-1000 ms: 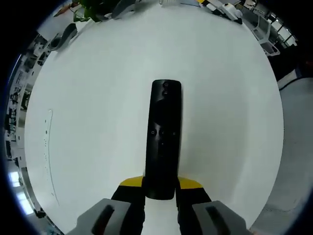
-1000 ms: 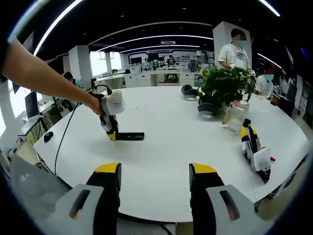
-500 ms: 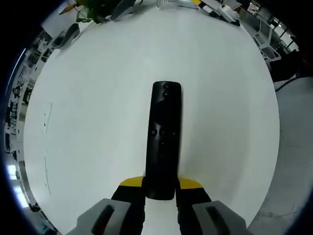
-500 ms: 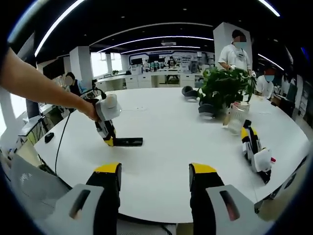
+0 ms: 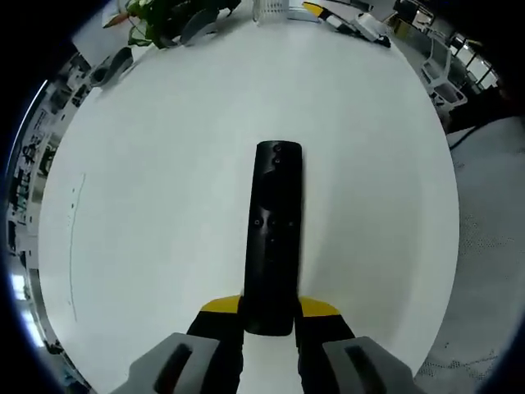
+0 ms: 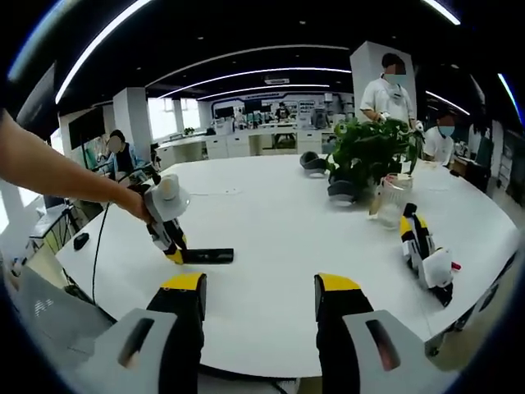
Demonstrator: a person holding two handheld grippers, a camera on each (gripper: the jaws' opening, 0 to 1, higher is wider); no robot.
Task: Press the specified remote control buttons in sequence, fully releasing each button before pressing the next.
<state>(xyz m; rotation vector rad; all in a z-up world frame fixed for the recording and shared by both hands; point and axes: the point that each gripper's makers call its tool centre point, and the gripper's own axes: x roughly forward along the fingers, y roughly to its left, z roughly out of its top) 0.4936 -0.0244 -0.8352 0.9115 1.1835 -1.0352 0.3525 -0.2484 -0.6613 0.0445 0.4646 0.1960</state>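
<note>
A long black remote control (image 5: 274,234) points away from me in the left gripper view, over the white table (image 5: 164,180). My left gripper (image 5: 269,318) is shut on its near end, yellow-tipped jaws on either side. In the right gripper view that same left gripper (image 6: 167,234) shows at the left, held by a person's hand, with the remote control (image 6: 207,256) sticking out to the right just above the table (image 6: 271,230). My right gripper (image 6: 259,302) hangs open at the table's near edge with nothing between its jaws.
A potted plant (image 6: 371,152), a glass jar (image 6: 391,197) and dark headphones (image 6: 314,162) stand at the back right. Another yellow and black gripper (image 6: 425,256) lies on the table at the right. Several people stand or sit beyond the table.
The left gripper with the remote has dropped a little lower toward the table and tilted. The right gripper's view has shifted slightly; its jaws stay open.
</note>
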